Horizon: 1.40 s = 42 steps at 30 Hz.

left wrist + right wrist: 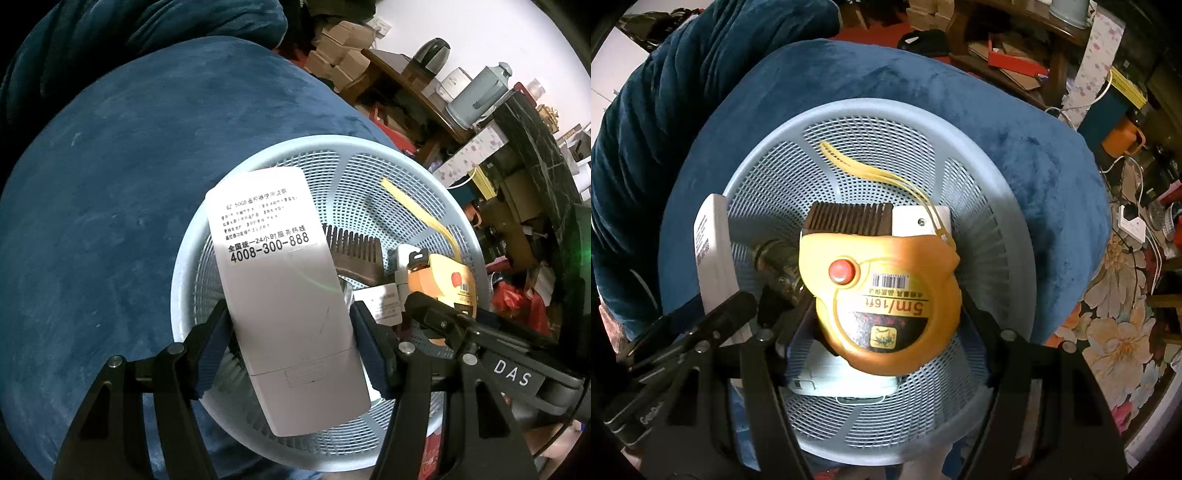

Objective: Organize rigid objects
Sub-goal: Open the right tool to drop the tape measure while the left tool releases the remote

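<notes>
Over the blue mesh basket [1008,236], the left gripper [290,325] clamps a white remote [280,288] and the right gripper [886,314] a yellow tape measure [882,291]; best lowered inside its rim before either lets go.

Comb [849,218] and box crowd the basket [1008,236] floor; far mesh lies bare.

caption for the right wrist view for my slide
Right gripper holds a yellow tape measure over a blue mesh basket.

bg: blue velvet cushion [92,184] | kettle [431,55] on wood shelf | floral floor mat [1115,332]
</notes>
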{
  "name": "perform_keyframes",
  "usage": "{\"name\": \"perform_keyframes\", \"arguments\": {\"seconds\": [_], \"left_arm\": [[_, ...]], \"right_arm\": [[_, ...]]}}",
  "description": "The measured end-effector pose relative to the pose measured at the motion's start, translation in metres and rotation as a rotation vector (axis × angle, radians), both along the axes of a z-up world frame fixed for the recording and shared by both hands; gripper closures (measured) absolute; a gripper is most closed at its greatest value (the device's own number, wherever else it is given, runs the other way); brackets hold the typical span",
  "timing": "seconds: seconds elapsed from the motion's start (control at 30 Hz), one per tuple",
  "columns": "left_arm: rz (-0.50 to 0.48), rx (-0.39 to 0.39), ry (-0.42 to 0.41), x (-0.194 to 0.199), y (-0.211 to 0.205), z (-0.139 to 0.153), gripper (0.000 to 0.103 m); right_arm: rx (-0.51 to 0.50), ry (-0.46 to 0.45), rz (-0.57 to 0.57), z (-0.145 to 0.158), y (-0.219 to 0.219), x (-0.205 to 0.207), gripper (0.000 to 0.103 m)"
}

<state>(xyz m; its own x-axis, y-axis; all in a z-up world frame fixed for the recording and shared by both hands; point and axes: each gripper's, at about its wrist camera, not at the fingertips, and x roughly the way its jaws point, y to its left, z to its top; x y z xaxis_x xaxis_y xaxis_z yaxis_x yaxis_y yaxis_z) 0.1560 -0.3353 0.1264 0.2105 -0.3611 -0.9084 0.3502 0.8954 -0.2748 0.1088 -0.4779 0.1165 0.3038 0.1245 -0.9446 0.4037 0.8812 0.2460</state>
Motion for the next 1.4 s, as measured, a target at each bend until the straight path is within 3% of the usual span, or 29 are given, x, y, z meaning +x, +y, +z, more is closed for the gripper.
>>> {"name": "perform_keyframes", "arguments": {"seconds": [0.23, 0.7, 0.9, 0.93, 1.03, 1.07, 1.1, 1.17, 1.23, 1.4], "left_arm": [[-0.008, -0.004, 0.003, 0.001, -0.002, -0.002, 0.037], [-0.069, -0.009, -0.006, -0.006, -0.023, 0.000, 0.037], [-0.111, -0.008, -0.003, -0.006, -0.043, -0.002, 0.037], [-0.119, -0.009, -0.001, -0.005, -0.047, -0.002, 0.037], [-0.128, 0.004, 0.005, -0.005, -0.052, -0.003, 0.037], [-0.124, 0.008, -0.003, -0.005, -0.052, -0.002, 0.036], [-0.122, 0.007, -0.026, -0.005, -0.051, 0.002, 0.033], [-0.119, 0.011, -0.058, -0.007, -0.050, 0.009, 0.011], [-0.127, 0.030, -0.092, -0.008, -0.051, 0.014, 0.003], [-0.129, 0.061, -0.113, -0.009, -0.049, 0.018, 0.001]], "right_arm": [[0.028, -0.003, -0.026, 0.000, -0.004, -0.001, 0.032], [0.023, -0.128, -0.094, 0.027, -0.016, -0.007, 0.030], [-0.001, -0.119, -0.088, 0.027, -0.016, -0.005, 0.027], [-0.009, -0.115, -0.085, 0.027, -0.016, -0.005, 0.024], [-0.025, -0.119, -0.085, 0.028, -0.017, -0.006, 0.002], [-0.032, -0.124, -0.086, 0.029, -0.017, -0.006, 0.000], [-0.035, -0.128, -0.086, 0.030, -0.017, -0.006, 0.000], [-0.033, -0.128, -0.084, 0.029, -0.017, -0.007, 0.000], [-0.025, -0.132, -0.084, 0.029, -0.017, -0.007, 0.000], [-0.030, -0.140, -0.083, 0.030, -0.017, -0.008, 0.000]]}}
